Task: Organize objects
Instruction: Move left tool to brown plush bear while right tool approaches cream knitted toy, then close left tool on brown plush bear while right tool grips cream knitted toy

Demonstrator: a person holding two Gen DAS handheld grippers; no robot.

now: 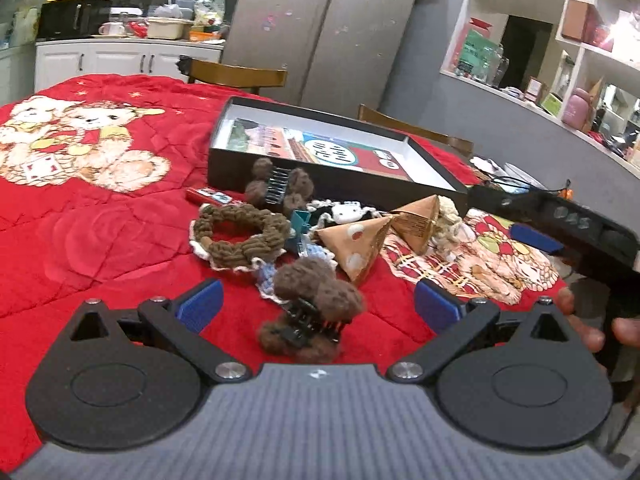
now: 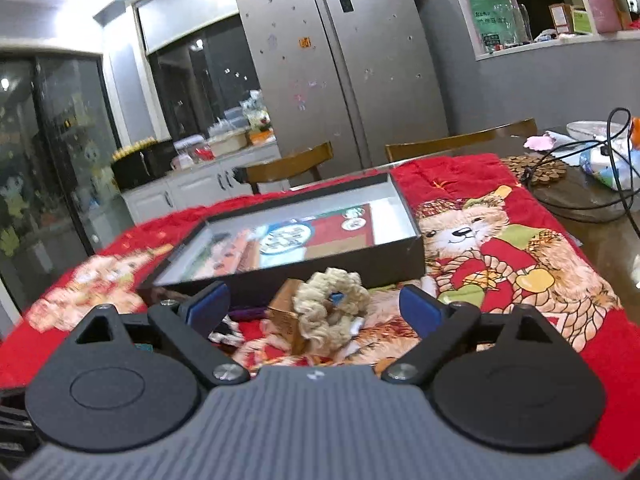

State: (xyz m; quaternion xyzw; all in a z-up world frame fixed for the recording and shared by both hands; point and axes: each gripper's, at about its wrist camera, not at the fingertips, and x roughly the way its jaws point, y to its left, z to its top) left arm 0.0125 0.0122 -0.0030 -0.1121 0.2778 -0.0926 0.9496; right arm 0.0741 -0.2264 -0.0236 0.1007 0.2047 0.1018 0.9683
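A black open box [image 1: 280, 168] with a printed sheet inside lies on the red blanket [image 1: 100, 240]. In front of it is a pile of small things: a brown fluffy claw clip [image 1: 316, 312], a second brown clip [image 1: 280, 188], a brown knitted scrunchie [image 1: 240, 236], two tan pyramid packets [image 1: 360, 248], a teal clip [image 1: 300, 224]. My left gripper [image 1: 318, 306] is open, its pads either side of the near brown clip. My right gripper [image 2: 316, 306] is open over a cream scrunchie [image 2: 332, 308], before the box [image 2: 352, 268].
Wooden chairs [image 2: 292, 166] stand behind the table. A woven coaster [image 2: 536, 168], cables and a bowl lie on the bare table at the right. A fridge [image 2: 340, 60] and kitchen counter are in the background. The right gripper's body shows in the left wrist view [image 1: 560, 224].
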